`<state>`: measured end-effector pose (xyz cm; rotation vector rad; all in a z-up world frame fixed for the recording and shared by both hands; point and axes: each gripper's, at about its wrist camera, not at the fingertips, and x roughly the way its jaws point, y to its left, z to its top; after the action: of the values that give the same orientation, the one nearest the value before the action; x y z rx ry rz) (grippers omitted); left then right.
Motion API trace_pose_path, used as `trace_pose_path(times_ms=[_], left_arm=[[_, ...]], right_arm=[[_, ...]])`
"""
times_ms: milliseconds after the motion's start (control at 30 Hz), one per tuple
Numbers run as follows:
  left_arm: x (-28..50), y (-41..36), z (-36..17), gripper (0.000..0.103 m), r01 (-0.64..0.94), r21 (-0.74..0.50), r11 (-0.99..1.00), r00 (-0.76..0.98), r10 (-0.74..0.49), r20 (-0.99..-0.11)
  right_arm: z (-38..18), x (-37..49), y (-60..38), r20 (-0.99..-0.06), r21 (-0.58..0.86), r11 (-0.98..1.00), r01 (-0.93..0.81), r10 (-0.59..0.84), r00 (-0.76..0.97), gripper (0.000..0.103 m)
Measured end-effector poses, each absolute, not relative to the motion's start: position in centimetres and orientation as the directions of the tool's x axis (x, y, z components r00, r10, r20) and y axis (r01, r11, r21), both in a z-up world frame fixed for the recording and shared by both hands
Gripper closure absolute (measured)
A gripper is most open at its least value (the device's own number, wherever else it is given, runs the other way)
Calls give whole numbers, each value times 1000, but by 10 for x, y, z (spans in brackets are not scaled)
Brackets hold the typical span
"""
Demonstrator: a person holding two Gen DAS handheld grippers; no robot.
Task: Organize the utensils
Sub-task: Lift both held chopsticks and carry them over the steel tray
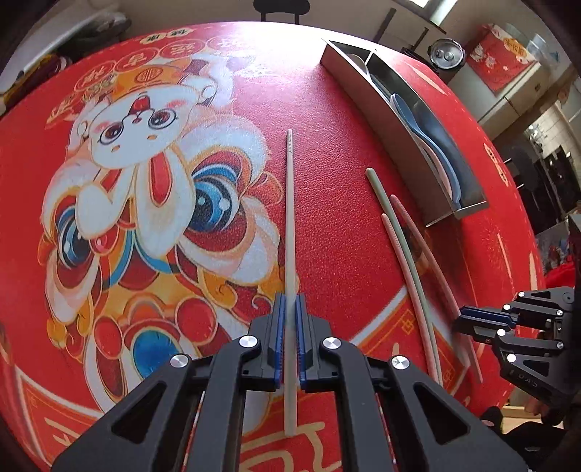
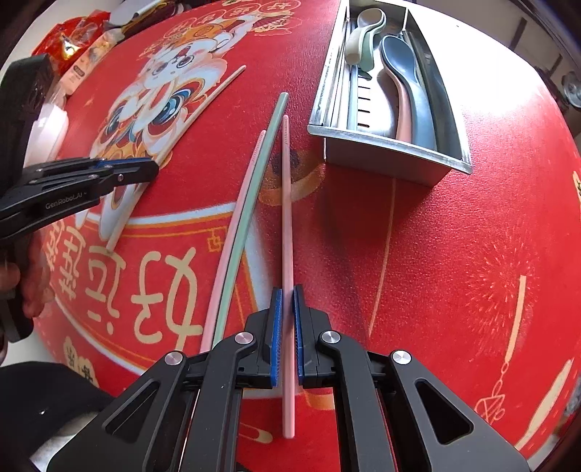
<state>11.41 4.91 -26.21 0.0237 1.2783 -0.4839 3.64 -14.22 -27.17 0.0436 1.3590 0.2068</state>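
The left gripper is clamping a beige chopstick between its blue pads, the stick running straight ahead over the rabbit print toward the middle of the red table, its ridged tip pointing to the far edge. The right gripper is clamping a pink chopstick in the same way, its tip reaching toward the near end of the metal tray. Just left of that stick, a green chopstick and a second pink one are lying side by side on the cloth, touching along most of their length, near the table's right edge. The tray is sitting by the far right edge, divided lengthwise; spoons are lying in it, a dark blue spoon and a pink-handled one at the near part, a pale green spoon at the far end. A hand is holding the left gripper at the table's left edge
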Motion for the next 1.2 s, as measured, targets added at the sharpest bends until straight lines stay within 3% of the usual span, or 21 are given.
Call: trace_pose_path(times_ms=[633, 1200], left_arm=[[111, 71, -202, 97, 275, -357, 893, 323, -436, -840], [187, -27, -193, 97, 235, -508, 829, 275, -558, -783]], right_arm=[[-227, 51, -146, -915, 244, 960, -135, 274, 298, 97], [-193, 139, -235, -877, 285, 958, 35, 246, 414, 97]])
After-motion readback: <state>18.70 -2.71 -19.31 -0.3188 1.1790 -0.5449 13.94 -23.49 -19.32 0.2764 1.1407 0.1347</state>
